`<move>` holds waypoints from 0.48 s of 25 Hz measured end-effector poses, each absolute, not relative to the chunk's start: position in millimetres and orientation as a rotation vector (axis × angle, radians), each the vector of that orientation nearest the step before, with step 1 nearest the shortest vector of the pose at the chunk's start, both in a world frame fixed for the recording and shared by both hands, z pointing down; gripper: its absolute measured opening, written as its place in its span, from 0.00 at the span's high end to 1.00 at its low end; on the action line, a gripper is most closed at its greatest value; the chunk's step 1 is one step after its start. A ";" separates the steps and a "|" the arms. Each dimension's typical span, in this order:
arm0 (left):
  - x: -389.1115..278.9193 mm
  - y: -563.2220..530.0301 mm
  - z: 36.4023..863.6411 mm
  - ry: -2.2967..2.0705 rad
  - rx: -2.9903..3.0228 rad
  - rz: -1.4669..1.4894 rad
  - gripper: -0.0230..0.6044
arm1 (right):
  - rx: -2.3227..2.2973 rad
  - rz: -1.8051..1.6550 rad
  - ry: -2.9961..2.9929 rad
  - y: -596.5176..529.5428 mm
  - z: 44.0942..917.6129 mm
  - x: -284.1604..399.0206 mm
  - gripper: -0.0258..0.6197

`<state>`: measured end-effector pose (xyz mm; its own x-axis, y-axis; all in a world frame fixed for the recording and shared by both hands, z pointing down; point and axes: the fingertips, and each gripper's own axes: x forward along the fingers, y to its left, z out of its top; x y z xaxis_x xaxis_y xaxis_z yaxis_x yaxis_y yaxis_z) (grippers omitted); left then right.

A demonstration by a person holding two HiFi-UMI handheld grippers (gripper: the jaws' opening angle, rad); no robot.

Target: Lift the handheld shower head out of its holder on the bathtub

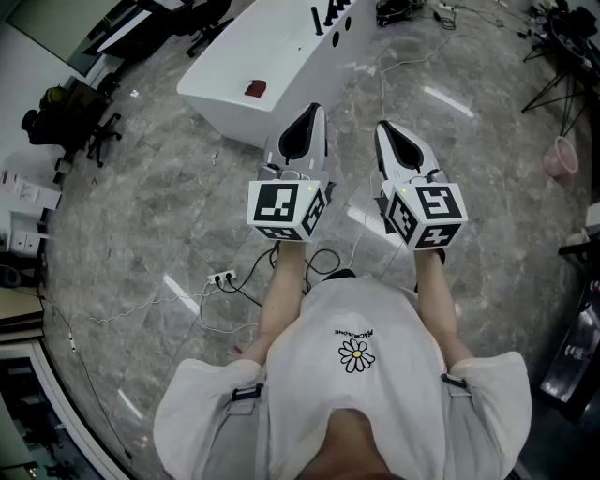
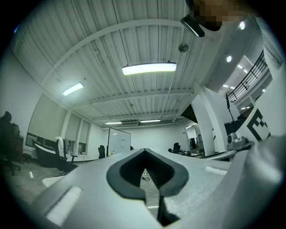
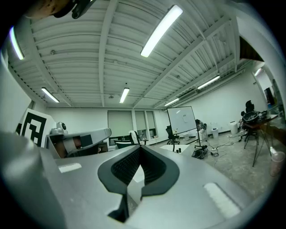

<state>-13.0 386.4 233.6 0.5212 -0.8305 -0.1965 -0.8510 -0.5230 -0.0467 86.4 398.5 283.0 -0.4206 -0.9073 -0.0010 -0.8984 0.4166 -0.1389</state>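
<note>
A white bathtub [image 1: 246, 56] stands on the marble floor ahead of me in the head view. Black fittings [image 1: 330, 19] rise from its far end; I cannot pick out the shower head among them. A small red thing [image 1: 255, 89] lies on the near rim. My left gripper [image 1: 313, 111] and right gripper [image 1: 382, 127] are held side by side at about waist height, short of the tub, both shut with nothing in them. The left gripper view shows its jaws [image 2: 145, 171] closed on air. In the right gripper view the jaws [image 3: 139, 166] are closed too, with the tub [image 3: 172, 147] far beyond them.
A power strip [image 1: 222, 277] and loose cables lie on the floor at my feet. Left of the tub stand office chairs [image 1: 58, 120]; a pink bucket [image 1: 561, 157] and a tripod [image 1: 562, 80] are at the right. A whiteboard [image 3: 181, 119] stands at the back.
</note>
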 end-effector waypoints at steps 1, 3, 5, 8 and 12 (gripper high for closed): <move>-15.0 386.1 234.2 1.459 -2.618 0.228 0.96 | -1.646 -0.179 2.580 399.0 283.8 84.7 0.92; -18.6 385.8 234.6 1.465 -2.615 0.231 0.96 | -1.644 -0.176 2.584 399.9 284.4 82.0 0.92; -21.1 386.2 233.2 1.473 -2.612 0.237 0.96 | -1.641 -0.167 2.590 401.0 282.9 80.9 0.92; -24.0 391.3 232.3 1.481 -2.607 0.249 0.96 | -1.636 -0.155 2.596 405.2 282.3 79.8 0.92; -26.4 394.0 233.9 1.490 -2.604 0.247 0.96 | -1.631 -0.158 2.601 405.6 282.8 79.1 0.92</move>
